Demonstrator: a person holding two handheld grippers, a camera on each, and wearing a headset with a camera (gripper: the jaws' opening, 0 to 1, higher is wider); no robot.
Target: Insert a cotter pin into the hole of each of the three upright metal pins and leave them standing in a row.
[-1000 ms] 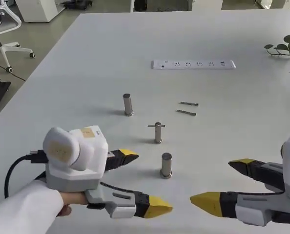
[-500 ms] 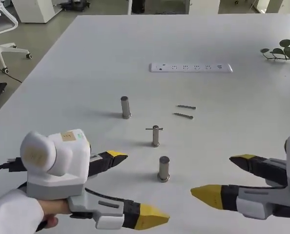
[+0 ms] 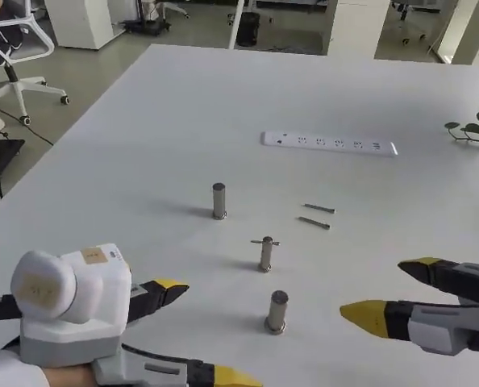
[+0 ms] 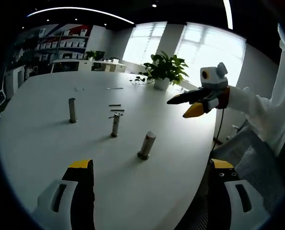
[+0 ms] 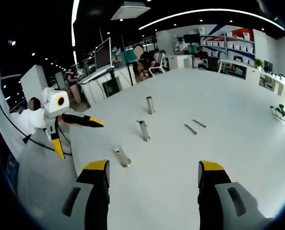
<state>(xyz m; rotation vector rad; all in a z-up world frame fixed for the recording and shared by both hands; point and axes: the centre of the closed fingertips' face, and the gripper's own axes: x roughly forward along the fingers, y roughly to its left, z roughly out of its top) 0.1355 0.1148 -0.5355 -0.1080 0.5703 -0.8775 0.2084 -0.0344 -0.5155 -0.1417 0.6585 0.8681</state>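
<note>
Three short steel pins stand upright in a slanting row on the white tabletop (image 3: 127,177): the far pin (image 3: 218,200), the middle pin (image 3: 265,253) and the near pin (image 3: 277,311). The middle pin already carries a thin fitted cotter pin (image 3: 265,241) crosswise near its top; the other two look bare. Two loose grey cotter pins (image 3: 318,208) lie flat side by side, right of the row and short of the white power strip (image 3: 330,143).

The yellow-tipped left claw (image 3: 203,332) hovers low at the near left, jaws wide apart and holding nothing. The right claw (image 3: 381,289) hangs at the near right, just as wide and empty.

The step in hand, I'd say, is fetching a loose cotter pin. The right claw looks better placed for it. It should pinch one pin close to one end, leaving most of the length free, and avoid nudging its neighbour. The left claw could then steady a bare pin low on its barrel so it does not topple. I cannot make out the holes from here, so lining up will need care.
</note>
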